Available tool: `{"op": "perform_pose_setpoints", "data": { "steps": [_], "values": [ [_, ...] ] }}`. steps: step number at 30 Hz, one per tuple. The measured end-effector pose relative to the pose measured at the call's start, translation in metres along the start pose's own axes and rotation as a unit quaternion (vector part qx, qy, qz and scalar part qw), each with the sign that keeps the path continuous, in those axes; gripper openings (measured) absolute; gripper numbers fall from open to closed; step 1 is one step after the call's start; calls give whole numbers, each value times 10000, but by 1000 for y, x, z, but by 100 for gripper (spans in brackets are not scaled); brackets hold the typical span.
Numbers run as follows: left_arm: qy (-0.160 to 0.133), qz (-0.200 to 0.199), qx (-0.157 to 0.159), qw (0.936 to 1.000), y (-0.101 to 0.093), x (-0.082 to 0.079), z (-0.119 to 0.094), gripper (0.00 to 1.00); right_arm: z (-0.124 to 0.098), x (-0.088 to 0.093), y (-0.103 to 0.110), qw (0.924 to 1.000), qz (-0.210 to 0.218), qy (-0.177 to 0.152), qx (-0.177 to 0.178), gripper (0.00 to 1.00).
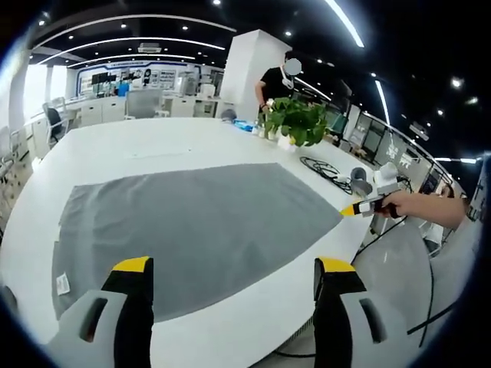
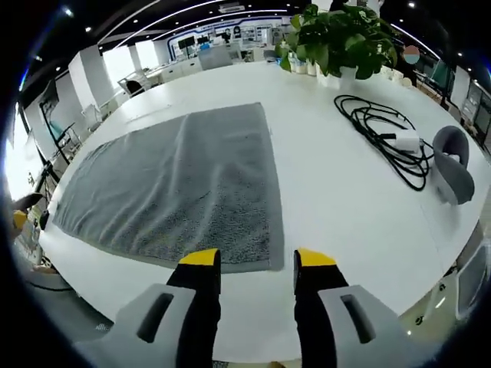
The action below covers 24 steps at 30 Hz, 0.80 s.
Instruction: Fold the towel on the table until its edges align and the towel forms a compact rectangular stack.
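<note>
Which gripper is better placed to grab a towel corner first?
Right, probably. The right gripper sits open right at the near corner of the towel, while the left gripper hovers open over a long edge, away from its corners.

Both views are bright and evenly lit by ceiling strip lights (image 1: 345, 21) and spot lamps toward twelve o'clock. Window glare whitens the nine o'clock edge. The white counter (image 2: 337, 192) shines, with soft, faint shadows. Fisheye curvature bends straight lines, and the margins blur slightly.

Nothing legible — the towel's small tag (image 1: 63, 284) (white, at its corner) is too blurred.
</note>
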<state>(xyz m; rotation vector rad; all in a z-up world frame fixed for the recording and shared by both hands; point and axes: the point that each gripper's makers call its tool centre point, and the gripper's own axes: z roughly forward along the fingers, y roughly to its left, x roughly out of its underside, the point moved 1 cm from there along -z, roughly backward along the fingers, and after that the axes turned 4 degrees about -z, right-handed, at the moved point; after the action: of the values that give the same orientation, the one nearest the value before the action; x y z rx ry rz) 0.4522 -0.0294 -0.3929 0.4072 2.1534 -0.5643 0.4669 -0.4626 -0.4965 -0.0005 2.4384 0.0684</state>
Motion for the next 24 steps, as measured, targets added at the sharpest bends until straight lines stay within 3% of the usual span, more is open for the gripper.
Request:
{"op": "perform_pose_setpoints", "data": {
  "steps": [13,24],
  "values": [
    [16,234,92,9997,-9,-10,14,87,5,6,-8,9997,-156,174,92,25],
    [64,412,204,9989,-19,-19,30,87,10,8,-2,9998,-125,174,47,17]
  ]
}}
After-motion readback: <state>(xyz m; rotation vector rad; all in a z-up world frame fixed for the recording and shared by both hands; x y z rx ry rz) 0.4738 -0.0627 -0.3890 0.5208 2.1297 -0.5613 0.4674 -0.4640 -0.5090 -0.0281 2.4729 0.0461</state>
